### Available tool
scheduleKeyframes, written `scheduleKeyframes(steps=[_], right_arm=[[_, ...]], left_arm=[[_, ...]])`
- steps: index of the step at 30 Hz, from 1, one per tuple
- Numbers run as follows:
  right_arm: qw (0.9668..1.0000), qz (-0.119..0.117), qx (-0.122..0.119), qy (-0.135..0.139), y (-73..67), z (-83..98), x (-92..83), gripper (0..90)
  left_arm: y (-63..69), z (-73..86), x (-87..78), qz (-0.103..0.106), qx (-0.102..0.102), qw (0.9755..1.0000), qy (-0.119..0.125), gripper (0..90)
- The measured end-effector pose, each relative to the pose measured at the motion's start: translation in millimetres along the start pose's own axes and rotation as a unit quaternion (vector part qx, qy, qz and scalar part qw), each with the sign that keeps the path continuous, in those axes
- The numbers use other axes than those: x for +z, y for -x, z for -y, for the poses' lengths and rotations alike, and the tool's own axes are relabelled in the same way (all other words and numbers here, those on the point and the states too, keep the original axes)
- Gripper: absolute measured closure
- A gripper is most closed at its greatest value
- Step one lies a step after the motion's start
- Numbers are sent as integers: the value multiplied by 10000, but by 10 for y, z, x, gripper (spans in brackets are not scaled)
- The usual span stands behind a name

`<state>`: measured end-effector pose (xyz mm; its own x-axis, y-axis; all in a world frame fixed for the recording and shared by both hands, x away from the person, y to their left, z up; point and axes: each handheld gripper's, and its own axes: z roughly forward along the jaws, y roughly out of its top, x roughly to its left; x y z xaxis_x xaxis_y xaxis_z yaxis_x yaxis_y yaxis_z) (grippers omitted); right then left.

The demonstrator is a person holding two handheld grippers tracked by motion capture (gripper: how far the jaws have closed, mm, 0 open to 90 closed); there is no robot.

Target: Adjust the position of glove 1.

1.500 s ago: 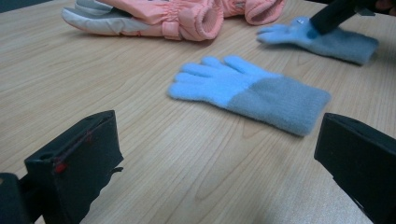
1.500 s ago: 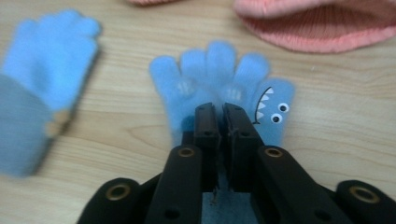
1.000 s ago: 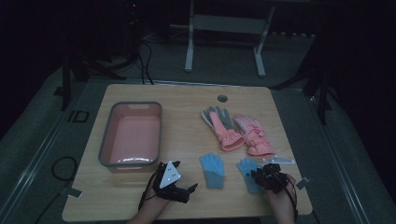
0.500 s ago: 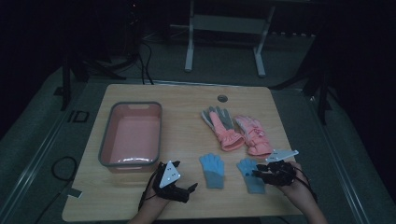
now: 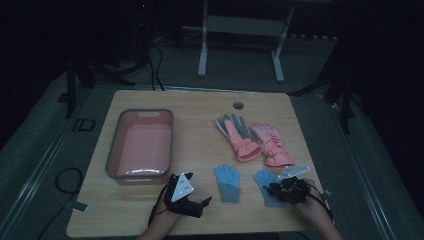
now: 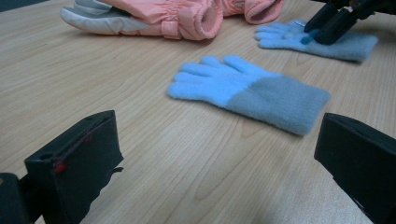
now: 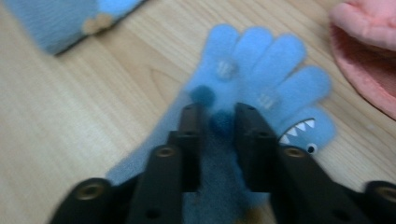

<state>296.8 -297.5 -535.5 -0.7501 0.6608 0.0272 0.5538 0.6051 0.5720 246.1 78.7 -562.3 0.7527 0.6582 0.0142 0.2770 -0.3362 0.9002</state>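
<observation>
Right gripper [image 7: 218, 122] pinching blue glove [image 7: 261, 88], jaws just narrowed onto its fabric.
Glove flat at near right table [image 5: 200, 107] edge, just right of second blue glove [image 5: 227, 182]; left gripper [image 5: 200, 204] open, resting near left.

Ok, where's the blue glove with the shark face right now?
In the high view the shark glove lies near the table's front right, under the right gripper, beside the other blue glove.

Bin [image 5: 140, 172] left, ski gloves [image 5: 252, 137] behind, knit gloves [image 5: 227, 182] seemingly nearest.
</observation>
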Motion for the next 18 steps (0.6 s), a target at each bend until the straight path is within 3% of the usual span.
scheduleKeyframes(steps=[5,7,9,13,15,18], right_arm=[[9993,321,160,120,-83,26,9,850],[9981,397,452,136,-117,21,-5,860],[9973,455,564,134,-146,6,-29,863],[9935,751,715,471,-333,-237,-299,865],[9915,926,665,623,-404,-386,-406,865],[9907,866,739,745,-468,-549,-455,865]], left_arm=[[-4,0,0,5,-10,10000,1,5],[-4,0,0,2,-19,10000,3,5],[-5,-1,1,-1,-25,10000,1,5],[-6,0,0,4,-24,10000,2,5],[-5,2,-4,41,-7,10000,26,5],[3,2,-4,39,14,10000,26,5]])
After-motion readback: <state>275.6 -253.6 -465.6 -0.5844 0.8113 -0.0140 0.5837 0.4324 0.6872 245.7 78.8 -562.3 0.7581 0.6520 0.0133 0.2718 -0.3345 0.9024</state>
